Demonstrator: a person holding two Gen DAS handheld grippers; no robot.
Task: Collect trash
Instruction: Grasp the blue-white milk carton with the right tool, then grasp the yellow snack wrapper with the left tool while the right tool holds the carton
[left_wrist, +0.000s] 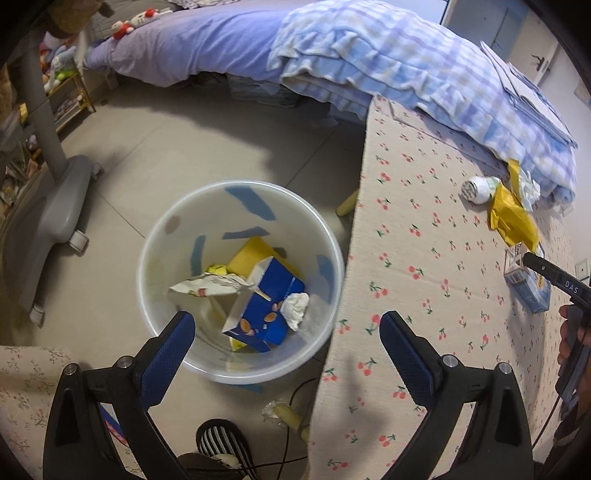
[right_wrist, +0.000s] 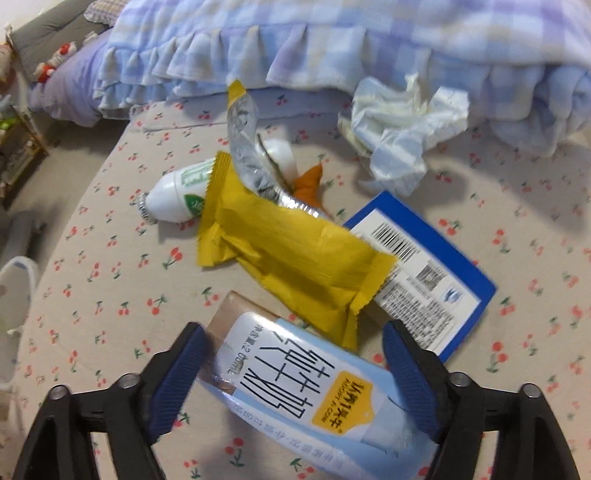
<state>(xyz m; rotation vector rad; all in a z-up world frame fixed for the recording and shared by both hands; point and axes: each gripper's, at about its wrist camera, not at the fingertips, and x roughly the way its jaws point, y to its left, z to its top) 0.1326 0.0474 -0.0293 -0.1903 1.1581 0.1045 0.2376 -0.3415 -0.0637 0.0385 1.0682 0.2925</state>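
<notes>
Left gripper spread wide, empty — hovering over white bin with blue carton and crumpled tissue between fingertips. Right gripper open wide around milk carton on cherry-print table — pads apart from it. Just beyond fingertips: yellow wrapper.
</notes>
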